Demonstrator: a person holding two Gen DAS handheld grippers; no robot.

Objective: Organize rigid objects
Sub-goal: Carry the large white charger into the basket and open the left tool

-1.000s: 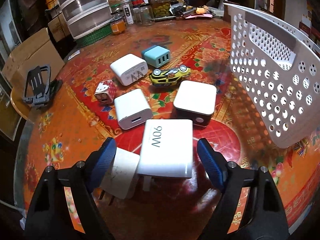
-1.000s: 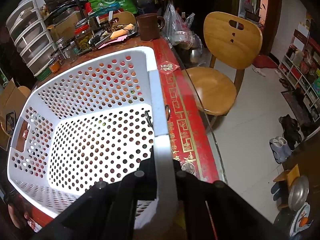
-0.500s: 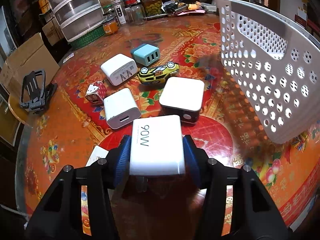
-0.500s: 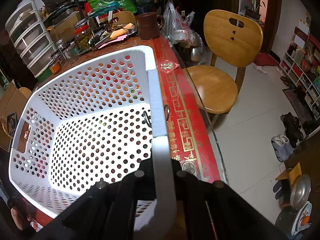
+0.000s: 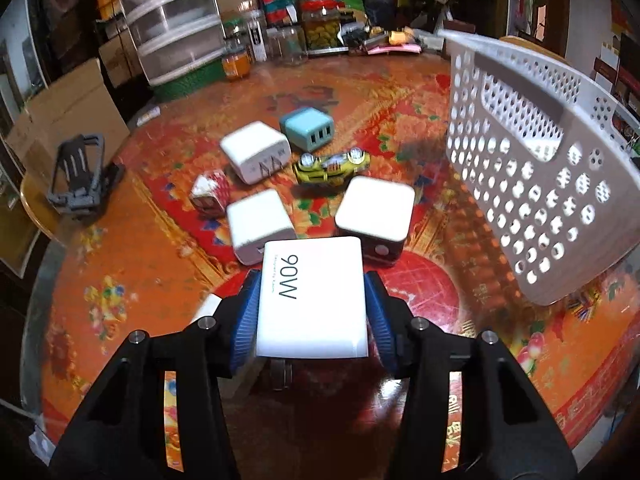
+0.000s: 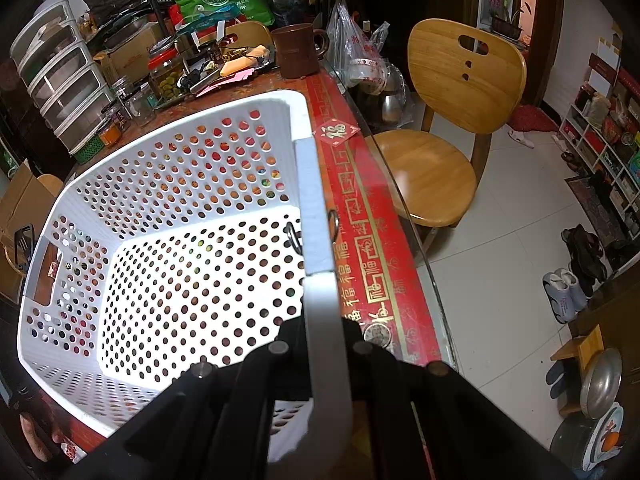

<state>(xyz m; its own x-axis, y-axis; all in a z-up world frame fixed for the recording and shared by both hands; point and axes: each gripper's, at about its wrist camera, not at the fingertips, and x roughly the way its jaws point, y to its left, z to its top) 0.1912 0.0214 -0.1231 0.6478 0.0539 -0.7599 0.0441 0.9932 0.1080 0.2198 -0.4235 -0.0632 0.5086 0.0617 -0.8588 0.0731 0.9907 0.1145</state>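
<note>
A white charger marked 90W (image 5: 316, 320) sits between the blue pads of my left gripper (image 5: 311, 288), whose jaws are closing and press on both of its sides. Beyond it on the red patterned table lie a white charger (image 5: 260, 228), a white-topped dark box (image 5: 376, 212), a yellow toy car (image 5: 330, 166), a blue charger (image 5: 308, 128), another white charger (image 5: 256, 152) and a small red-and-white cube (image 5: 210, 192). One more white charger (image 5: 208, 308) peeks out beside the left finger. The white perforated basket (image 5: 532, 184) stands tilted at the right. My right gripper (image 6: 320, 332) is shut on the basket's rim (image 6: 316, 216); the basket holds nothing.
A grey phone stand (image 5: 78, 176) stands at the table's left edge. Plastic drawers (image 5: 172, 20) and jars (image 5: 320, 20) line the far side. A wooden chair (image 6: 440, 140) stands past the table's glass edge (image 6: 400, 208) on the right.
The left jaws closed from wide open onto the sides of the 90W charger, which now sits a little closer to the camera. The right gripper and basket have not moved.
</note>
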